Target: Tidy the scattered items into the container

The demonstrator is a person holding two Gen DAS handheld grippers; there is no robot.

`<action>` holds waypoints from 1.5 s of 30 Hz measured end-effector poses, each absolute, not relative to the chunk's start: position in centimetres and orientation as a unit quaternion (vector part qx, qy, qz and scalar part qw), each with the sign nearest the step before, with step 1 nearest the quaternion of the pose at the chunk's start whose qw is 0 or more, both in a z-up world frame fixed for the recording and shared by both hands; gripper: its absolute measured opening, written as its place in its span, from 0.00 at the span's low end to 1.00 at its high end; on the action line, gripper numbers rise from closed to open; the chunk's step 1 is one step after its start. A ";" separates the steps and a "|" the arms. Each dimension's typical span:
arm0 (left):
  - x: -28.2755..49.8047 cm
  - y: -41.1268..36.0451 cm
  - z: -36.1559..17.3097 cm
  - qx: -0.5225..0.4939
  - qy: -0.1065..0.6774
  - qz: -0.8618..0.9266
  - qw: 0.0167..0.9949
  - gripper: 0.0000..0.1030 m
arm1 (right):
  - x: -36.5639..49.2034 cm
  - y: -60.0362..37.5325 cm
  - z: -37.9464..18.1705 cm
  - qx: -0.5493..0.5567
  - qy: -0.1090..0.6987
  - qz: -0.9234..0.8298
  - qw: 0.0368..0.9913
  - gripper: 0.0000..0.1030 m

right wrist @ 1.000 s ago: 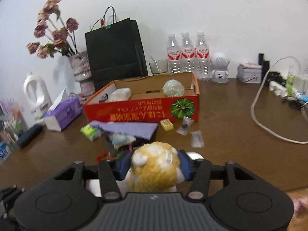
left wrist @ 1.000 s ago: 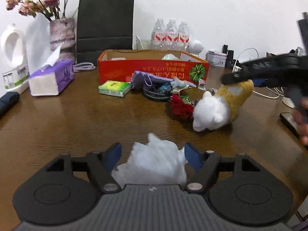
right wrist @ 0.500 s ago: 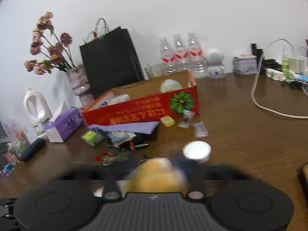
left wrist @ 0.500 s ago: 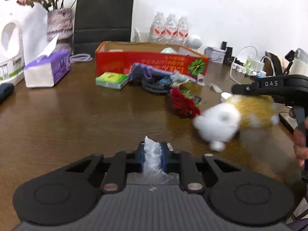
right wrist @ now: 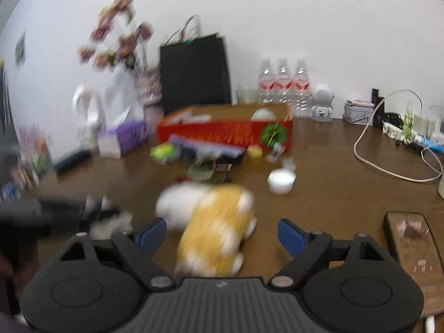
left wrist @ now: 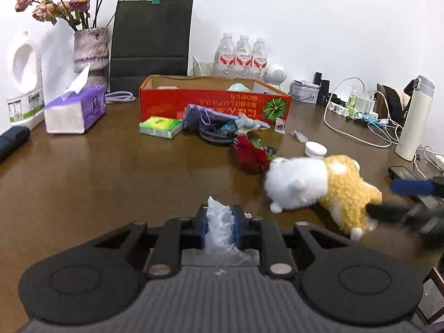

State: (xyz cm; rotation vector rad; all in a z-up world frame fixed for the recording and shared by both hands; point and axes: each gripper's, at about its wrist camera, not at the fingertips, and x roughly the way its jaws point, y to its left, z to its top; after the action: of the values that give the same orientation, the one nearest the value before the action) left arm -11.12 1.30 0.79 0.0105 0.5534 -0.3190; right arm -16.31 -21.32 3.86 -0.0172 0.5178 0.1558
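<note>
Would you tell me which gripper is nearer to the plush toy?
Right. The right gripper has its open jaws either side of the plush toy, not pressing it. The left gripper, shut on a white wad, sits apart to the toy's left.

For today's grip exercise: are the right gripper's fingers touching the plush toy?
Apart. The right wrist view shows the right gripper spread wide, a gap between each blue pad and the plush toy lying between them.

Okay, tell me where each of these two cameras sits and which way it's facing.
Left wrist: on the left gripper, facing the red cardboard box across the brown wooden table; fingers pinch crumpled white plastic.
Right wrist: on the right gripper, same direction; fingers open around the yellow-and-white plush toy.
Shared: box, toy, black paper bag.
</note>
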 end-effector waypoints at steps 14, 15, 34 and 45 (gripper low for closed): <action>-10.6 2.5 1.2 -0.013 0.268 -0.144 0.952 0.18 | -12.2 -22.6 11.9 0.029 0.237 0.069 0.969 0.44; -10.3 2.4 1.2 -0.014 0.270 -0.143 0.952 0.18 | -10.6 -22.3 11.6 0.018 0.258 0.065 0.964 0.44; 14.4 -0.2 13.2 0.019 0.196 -0.198 0.960 0.17 | 10.5 -27.5 22.0 0.019 0.349 0.131 0.928 0.44; 27.2 -4.0 7.7 0.022 0.323 -0.171 0.931 0.18 | 31.8 -25.1 14.7 -0.020 0.613 0.080 0.786 0.46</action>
State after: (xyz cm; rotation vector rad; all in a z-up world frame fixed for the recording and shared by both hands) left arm 27.21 -4.02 7.75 0.0453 0.6614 -0.3491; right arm 31.79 -25.14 14.69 -0.0434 1.3214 0.1717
